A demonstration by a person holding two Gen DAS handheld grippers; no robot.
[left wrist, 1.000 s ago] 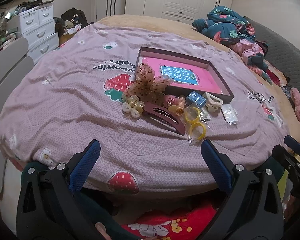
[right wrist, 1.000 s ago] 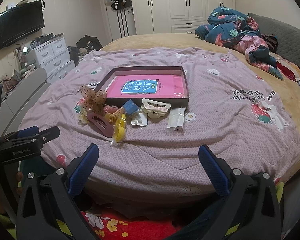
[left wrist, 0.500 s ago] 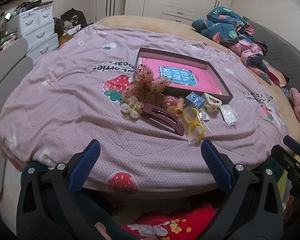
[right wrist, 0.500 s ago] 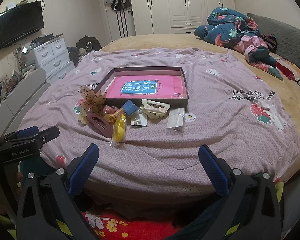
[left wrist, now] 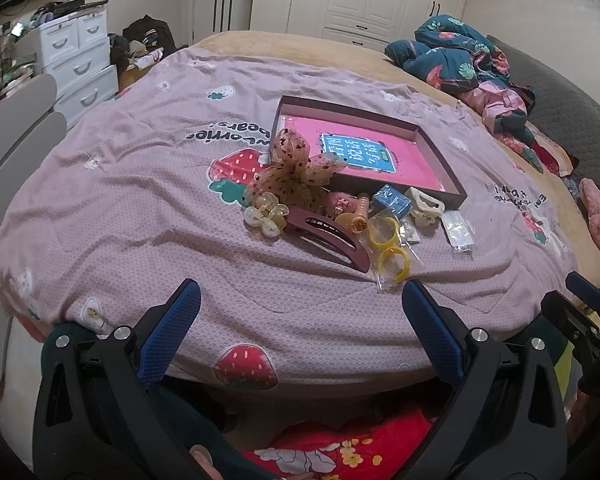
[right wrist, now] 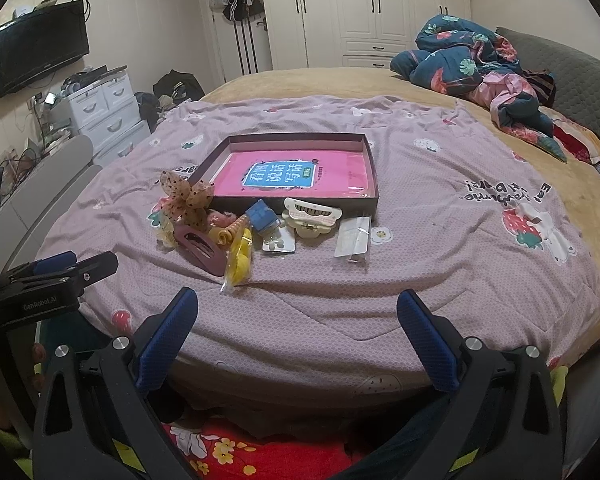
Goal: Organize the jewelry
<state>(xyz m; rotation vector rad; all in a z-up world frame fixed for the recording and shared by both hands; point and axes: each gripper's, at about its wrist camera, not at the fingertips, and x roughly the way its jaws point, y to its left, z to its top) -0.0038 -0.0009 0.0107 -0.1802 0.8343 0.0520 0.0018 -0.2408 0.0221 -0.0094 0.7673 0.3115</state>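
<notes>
You held both the left gripper (left wrist: 300,306) and right gripper (right wrist: 298,314) spread wide and empty, short of the jewelry pile (right wrist: 236,232) lying just before the shallow box (right wrist: 374,170). Crowded pieces risked a double grab. Since a second earlier, almost nothing had shifted.

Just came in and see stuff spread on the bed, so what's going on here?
A person holds two blue-padded grippers, the left gripper and the right gripper, both open and empty at the near edge of the purple strawberry-print bedspread. Nothing is being handled yet. A pile of hair accessories, including a maroon oval hair clip, a dotted tan bow and bagged yellow rings, lies in front of a shallow dark box holding a pink booklet.
</notes>
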